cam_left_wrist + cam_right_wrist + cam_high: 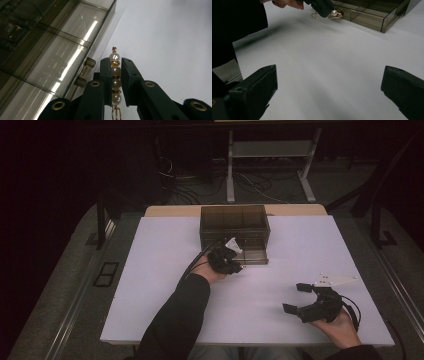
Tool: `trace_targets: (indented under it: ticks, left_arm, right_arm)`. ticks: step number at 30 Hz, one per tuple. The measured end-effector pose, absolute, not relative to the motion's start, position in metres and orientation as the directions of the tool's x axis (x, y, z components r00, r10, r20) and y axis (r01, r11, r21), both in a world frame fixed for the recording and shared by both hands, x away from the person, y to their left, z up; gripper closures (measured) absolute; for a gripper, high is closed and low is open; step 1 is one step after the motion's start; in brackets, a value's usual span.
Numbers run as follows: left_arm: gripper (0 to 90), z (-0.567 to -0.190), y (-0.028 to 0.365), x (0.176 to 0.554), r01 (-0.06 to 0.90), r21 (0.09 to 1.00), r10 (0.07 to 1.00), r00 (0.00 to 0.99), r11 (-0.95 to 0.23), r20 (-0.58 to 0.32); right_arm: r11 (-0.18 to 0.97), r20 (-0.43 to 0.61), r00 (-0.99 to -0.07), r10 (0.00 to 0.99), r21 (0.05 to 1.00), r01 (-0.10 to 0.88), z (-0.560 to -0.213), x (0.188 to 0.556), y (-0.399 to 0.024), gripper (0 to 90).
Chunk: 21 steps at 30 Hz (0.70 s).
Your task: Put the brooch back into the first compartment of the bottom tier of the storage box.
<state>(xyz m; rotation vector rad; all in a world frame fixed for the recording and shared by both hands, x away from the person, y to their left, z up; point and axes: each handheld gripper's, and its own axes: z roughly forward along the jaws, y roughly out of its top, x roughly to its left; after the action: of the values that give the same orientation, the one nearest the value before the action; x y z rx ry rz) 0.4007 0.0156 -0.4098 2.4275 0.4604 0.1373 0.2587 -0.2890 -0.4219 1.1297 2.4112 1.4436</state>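
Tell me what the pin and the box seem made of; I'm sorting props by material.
Pin: pearl-like beads, glossy cream with soft highlights, probably imitation, strung on thin gold-toned wire that looks like metal, with loops at the ends. Box: smoky see-through plastic, likely acrylic; its dividers show through the walls and ceiling lights reflect on the smooth panels.

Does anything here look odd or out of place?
Nothing stands out. The smoky plastic organiser sits square on the white table with its drawer pulled out, and the left gripper holds a pearl pin.
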Motion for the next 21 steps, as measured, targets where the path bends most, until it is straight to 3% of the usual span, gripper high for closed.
trace_targets:
  ticks: [21]
  left_arm:
    - [79.1, -0.389, 0.032, 0.403, 0.299, 0.657, 0.39, 0.921, -0.692, -0.008]
  right_arm:
    - [0.272, 0.263, -0.717, 0.645, 0.798, 0.537, -0.422, 0.259, -0.289, 0.2]
